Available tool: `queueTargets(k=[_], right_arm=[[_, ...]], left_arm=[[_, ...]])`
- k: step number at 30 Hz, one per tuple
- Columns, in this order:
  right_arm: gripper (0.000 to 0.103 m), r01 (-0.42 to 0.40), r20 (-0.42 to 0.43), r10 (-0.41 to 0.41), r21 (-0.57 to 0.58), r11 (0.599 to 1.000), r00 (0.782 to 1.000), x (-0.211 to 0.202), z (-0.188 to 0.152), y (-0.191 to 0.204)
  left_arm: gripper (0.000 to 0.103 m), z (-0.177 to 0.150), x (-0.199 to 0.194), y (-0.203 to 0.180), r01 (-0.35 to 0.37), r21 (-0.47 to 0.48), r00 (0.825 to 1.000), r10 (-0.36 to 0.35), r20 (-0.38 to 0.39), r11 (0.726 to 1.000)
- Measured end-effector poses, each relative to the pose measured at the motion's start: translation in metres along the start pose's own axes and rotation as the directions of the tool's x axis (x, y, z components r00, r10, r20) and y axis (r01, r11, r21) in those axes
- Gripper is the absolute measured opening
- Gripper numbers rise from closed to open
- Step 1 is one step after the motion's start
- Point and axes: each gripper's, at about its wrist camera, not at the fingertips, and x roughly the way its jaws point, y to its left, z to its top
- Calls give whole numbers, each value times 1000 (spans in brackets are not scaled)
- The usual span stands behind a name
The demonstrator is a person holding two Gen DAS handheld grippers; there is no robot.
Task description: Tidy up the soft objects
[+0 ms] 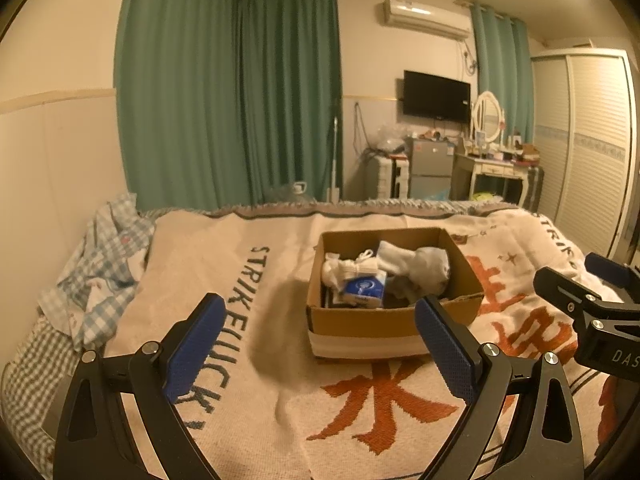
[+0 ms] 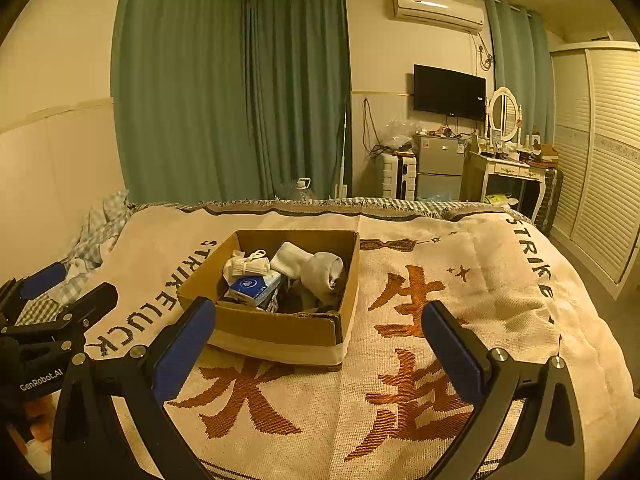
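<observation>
A brown cardboard box (image 1: 360,322) sits on the bed; it also shows in the right wrist view (image 2: 280,326). Inside lie white rolled socks (image 1: 348,268), grey socks (image 1: 424,266) and a blue tissue pack (image 1: 366,288); the right wrist view shows the same white socks (image 2: 250,266), grey socks (image 2: 324,274) and tissue pack (image 2: 252,286). My left gripper (image 1: 320,344) is open and empty, short of the box. My right gripper (image 2: 320,344) is open and empty, just right of the box; it also shows in the left wrist view (image 1: 576,280).
A cream blanket (image 2: 460,312) with orange characters covers the bed. Crumpled checked bedding (image 1: 96,276) lies at the left edge by the wall. Beyond the bed stand green curtains (image 1: 228,100), a small fridge (image 2: 438,166), a dressing table (image 2: 508,172) and a wardrobe (image 2: 600,152).
</observation>
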Motion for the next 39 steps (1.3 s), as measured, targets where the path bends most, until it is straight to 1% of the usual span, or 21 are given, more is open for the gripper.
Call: queueTargets(k=[14, 39], right_arm=[[103, 1, -11, -1, 1, 1000, 1000, 0, -1, 0], [103, 1, -15, -1, 0, 1000, 1000, 1, -2, 1]], left_arm=[[97, -2, 0, 0, -11, -1, 1000, 11, 5, 1000], [97, -1, -1, 4, -7, -11, 1000, 7, 9, 1000]])
